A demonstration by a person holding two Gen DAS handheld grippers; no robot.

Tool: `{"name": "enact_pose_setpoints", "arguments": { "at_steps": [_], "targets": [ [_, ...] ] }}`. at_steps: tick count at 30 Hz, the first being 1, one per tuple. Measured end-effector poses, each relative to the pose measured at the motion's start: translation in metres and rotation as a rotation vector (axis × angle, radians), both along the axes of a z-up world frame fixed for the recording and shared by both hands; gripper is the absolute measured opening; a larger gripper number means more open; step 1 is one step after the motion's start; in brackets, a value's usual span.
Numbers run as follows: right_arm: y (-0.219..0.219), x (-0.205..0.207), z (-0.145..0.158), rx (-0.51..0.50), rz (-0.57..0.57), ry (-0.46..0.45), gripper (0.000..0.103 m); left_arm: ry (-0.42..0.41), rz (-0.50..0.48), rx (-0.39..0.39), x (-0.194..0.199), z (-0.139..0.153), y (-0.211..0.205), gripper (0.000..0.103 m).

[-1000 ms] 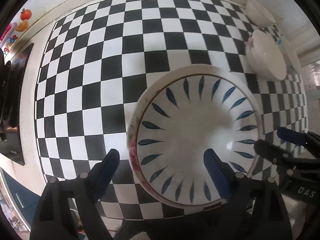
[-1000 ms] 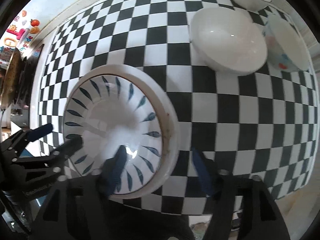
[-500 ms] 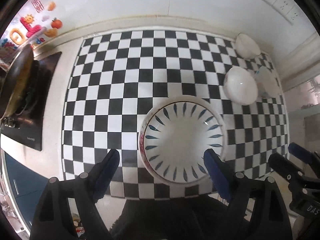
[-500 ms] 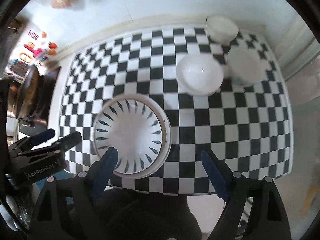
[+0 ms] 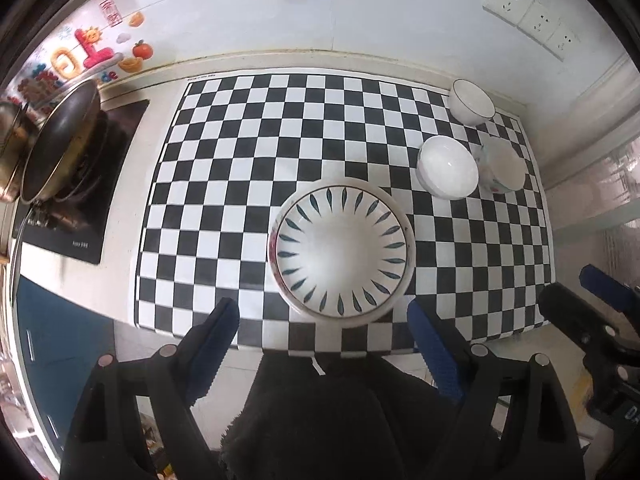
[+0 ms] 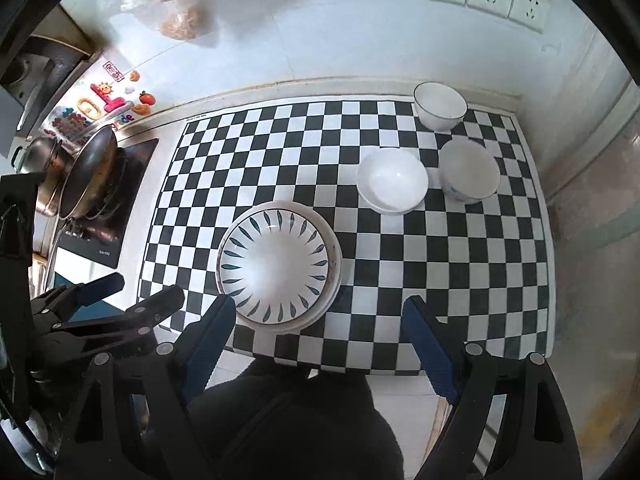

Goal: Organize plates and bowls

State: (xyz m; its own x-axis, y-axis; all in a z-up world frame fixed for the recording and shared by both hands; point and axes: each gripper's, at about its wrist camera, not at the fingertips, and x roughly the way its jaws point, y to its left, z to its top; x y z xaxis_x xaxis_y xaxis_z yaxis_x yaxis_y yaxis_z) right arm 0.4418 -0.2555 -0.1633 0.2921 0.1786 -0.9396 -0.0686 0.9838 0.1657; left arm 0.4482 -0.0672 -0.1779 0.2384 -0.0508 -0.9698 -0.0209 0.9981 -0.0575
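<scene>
A checkered mat (image 5: 248, 168) covered the counter, with a leaf-patterned plate (image 5: 342, 246) stacked on another near its front edge and three bowls (image 6: 392, 186) well apart at the back right. Both the left gripper (image 5: 326, 354) and right gripper (image 6: 320, 344) hung wide open and empty above. The likely next step, nesting the bowls, would go best gripping one rim squarely; the stove's label was too small to read.

Three bowls (image 6: 392, 186); two stacked plates (image 6: 278, 270)
</scene>
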Motion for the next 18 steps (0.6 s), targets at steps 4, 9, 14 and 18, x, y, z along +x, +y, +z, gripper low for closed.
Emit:
{"name": "enact_pose_setpoints", "arguments": {
  "at_steps": [4, 9, 14, 18],
  "targets": [
    [-0.001, -0.005, 0.005, -0.001, 0.015, 0.001, 0.088, -0.033, 0.005, 0.014, -0.013, 0.013, -0.001, 0.086],
    [0.003, -0.009, 0.006, -0.006, 0.021, 0.000, 0.088, -0.059, -0.003, 0.025, -0.019, 0.022, 0.000, 0.086],
    [0.008, -0.014, 0.012, -0.016, -0.004, -0.016, 0.088, -0.083, -0.021, 0.022, -0.019, 0.028, 0.005, 0.086],
    [0.010, -0.016, 0.017, -0.014, -0.029, -0.028, 0.088, -0.099, -0.043, 0.003, -0.019, 0.031, 0.011, 0.086]
  ]
}}
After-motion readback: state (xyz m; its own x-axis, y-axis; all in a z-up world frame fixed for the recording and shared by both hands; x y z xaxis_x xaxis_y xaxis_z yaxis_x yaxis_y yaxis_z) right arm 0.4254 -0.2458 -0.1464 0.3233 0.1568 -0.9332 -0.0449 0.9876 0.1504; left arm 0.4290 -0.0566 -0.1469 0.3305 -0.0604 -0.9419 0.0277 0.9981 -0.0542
